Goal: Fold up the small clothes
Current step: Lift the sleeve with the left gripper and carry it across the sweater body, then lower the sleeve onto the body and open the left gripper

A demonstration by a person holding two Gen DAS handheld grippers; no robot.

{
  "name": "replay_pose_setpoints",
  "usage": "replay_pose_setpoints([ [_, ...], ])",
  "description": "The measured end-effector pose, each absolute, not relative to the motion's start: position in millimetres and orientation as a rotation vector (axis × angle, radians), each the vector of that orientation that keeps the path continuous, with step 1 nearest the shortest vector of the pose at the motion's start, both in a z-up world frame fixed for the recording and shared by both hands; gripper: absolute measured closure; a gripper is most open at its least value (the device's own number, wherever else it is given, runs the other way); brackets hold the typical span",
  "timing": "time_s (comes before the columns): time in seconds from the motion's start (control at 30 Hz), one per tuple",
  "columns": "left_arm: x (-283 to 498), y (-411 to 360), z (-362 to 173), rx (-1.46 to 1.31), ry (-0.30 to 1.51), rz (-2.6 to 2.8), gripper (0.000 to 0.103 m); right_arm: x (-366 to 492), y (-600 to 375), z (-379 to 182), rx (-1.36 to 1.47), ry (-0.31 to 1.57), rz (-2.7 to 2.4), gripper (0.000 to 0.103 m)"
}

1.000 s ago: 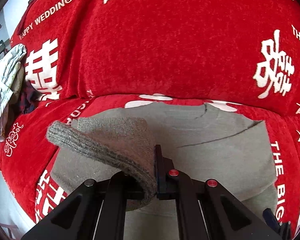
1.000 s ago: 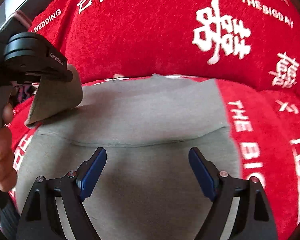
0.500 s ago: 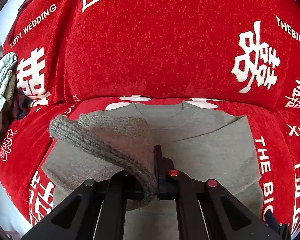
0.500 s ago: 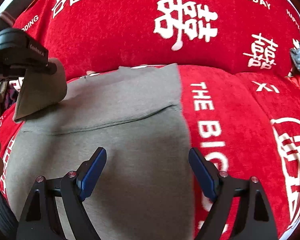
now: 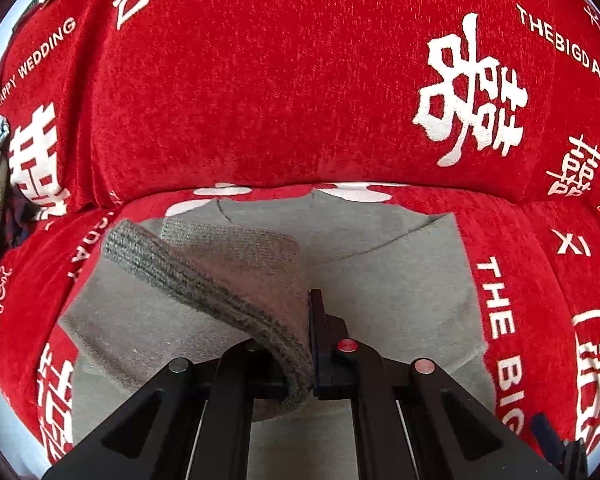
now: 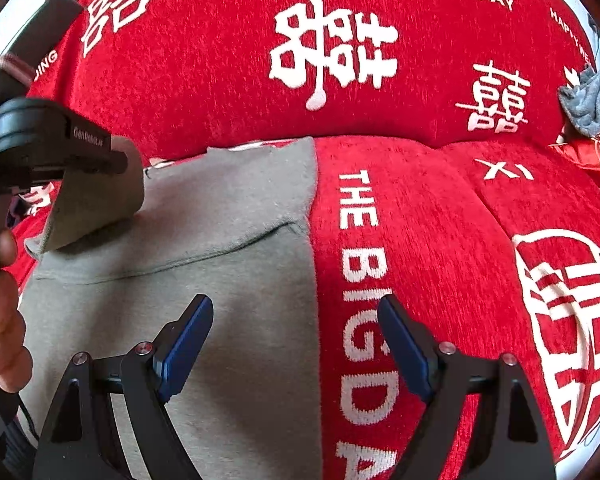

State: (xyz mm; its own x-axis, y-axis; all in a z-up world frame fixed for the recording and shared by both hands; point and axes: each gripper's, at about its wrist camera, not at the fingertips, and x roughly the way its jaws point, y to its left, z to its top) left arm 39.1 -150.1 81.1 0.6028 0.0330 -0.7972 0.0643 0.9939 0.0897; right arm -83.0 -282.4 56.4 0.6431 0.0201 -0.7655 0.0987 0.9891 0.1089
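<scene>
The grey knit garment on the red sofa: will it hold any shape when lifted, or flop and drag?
Probably floppy: the ribbed cuff pinched in the left tool curls and droops. Likely light, since one pinch holds it up. The grey knit garment may cling to the plush red cover instead of sliding.

Red cover (image 5: pixel 300 92): "HAPPY WEDDING" at 10 o'clock, "THE BIG DAY" at 2, "XI" at 3. Left gripper (image 6: pixel 80 148) body: "GenRobot.AI".
</scene>
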Motion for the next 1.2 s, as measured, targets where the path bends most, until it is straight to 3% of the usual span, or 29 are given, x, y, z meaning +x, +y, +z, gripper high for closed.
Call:
replay_pose_setpoints([
  [0.63, 55, -195, 44, 0.159, 1.000, -0.058, 0.095, -96, -308, 58, 0.222, 0.841, -0.068, 0.016],
  [1.2, 61, -187, 21, -0.012, 1.056, -0.234, 0.094, -105, -309, 44, 0.207, 0.858, -0.086, 0.016],
])
